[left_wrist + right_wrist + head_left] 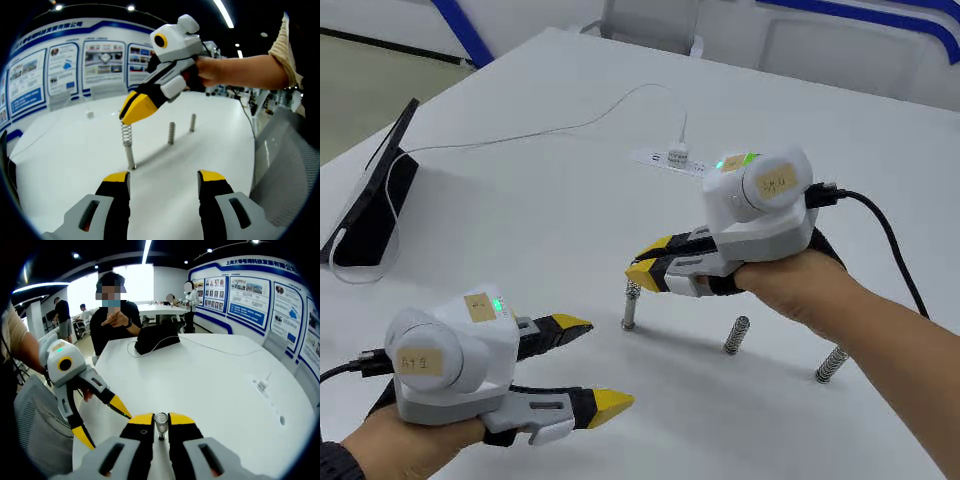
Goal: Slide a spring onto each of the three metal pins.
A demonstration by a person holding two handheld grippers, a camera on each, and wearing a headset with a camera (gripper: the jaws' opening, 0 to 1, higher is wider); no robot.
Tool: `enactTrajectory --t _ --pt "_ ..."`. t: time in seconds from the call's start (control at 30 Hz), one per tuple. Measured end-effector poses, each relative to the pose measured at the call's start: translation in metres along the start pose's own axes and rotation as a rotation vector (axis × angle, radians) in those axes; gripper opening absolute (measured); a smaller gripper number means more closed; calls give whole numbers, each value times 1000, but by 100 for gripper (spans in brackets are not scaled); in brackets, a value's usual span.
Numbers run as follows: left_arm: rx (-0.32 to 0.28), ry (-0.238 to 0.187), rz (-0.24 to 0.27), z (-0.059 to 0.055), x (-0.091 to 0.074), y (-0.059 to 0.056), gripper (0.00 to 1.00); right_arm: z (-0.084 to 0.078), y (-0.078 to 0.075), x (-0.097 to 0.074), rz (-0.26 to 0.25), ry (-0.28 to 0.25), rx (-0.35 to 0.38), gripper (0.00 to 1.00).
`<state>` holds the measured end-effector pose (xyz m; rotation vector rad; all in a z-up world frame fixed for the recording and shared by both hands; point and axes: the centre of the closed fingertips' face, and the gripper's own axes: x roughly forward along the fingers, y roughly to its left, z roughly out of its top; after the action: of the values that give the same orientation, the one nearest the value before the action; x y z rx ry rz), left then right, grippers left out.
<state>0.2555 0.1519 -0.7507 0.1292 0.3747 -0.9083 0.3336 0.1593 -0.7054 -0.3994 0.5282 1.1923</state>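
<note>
Three metal pins stand upright on the white table [550,210]. The left pin [630,312] carries a spring [634,290] at its top, and my right gripper [646,268] is shut on that spring [161,424], seen between the yellow tips of my right gripper [161,419]. The middle pin [736,335] and right pin [831,364] each wear a spring. In the left gripper view, the spring [127,134] sits high on its pin [131,157]. My left gripper [592,362] hovers open, a little in front of the left pin, with nothing between the tips of my left gripper [165,176].
A black tablet stand [370,205] sits at the table's left edge, with a white cable running to a small white adapter strip [670,160] behind the pins. A grey chair [650,25] stands at the far side. A person [114,315] sits beyond the table.
</note>
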Motion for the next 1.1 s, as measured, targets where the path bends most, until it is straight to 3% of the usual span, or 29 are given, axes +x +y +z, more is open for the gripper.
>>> enactTrajectory --t 1.1 --pt "-11 12 -4 -5 2 3 54 -26 -4 20 -11 27 31 12"
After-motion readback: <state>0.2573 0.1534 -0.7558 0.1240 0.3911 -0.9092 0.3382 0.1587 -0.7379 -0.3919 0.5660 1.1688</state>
